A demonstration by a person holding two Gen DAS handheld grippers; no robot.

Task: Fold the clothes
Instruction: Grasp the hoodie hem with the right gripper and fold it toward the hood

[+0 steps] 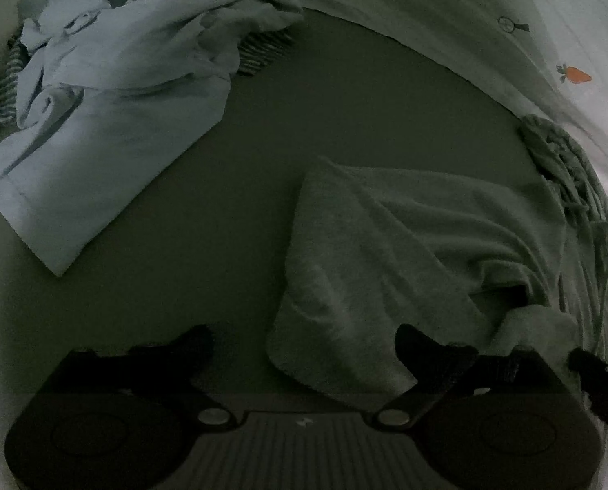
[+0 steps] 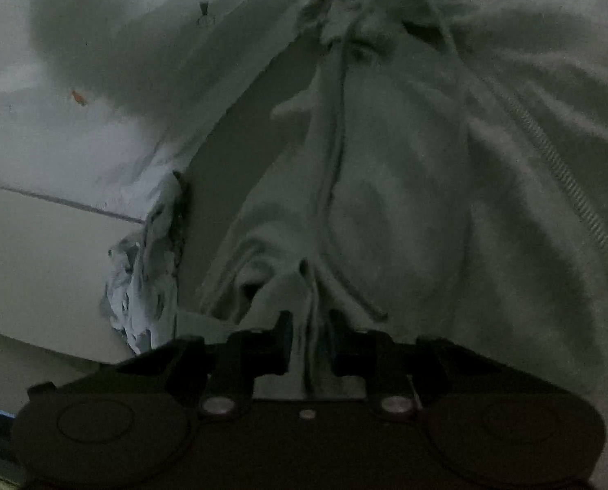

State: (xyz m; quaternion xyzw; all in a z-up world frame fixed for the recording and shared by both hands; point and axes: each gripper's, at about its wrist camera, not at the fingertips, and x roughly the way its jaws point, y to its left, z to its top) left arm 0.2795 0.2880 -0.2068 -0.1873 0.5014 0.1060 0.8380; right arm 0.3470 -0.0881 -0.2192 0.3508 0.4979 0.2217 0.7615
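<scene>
Gaping wide over a dark flat surface, the left claw (image 1: 304, 347) holds nothing; the near corner of a grey-green fleecy garment (image 1: 385, 253) lies between its two fingers, and the right finger (image 1: 418, 347) sits over the cloth, though whether it touches cannot be told. The right claw (image 2: 310, 339) is nearly closed, its fingers pinched on a bunched fold of the same garment, which rises away from it and fills most of the right wrist view (a zipper (image 2: 581, 200) runs down its right side and a drawstring (image 2: 345, 245) trails down the middle). No brand, label or readable writing shows in either view; the only marks are small prints, one an orange carrot (image 1: 575, 74), on a white sheet (image 1: 447, 8) that drapes along the far edge. In the left wrist view a crumpled pale blue garment (image 1: 100, 122) lies well apart at the upper left, resting on a striped cloth (image 1: 259, 51). The scene is dim and colours are hard to judge.
</scene>
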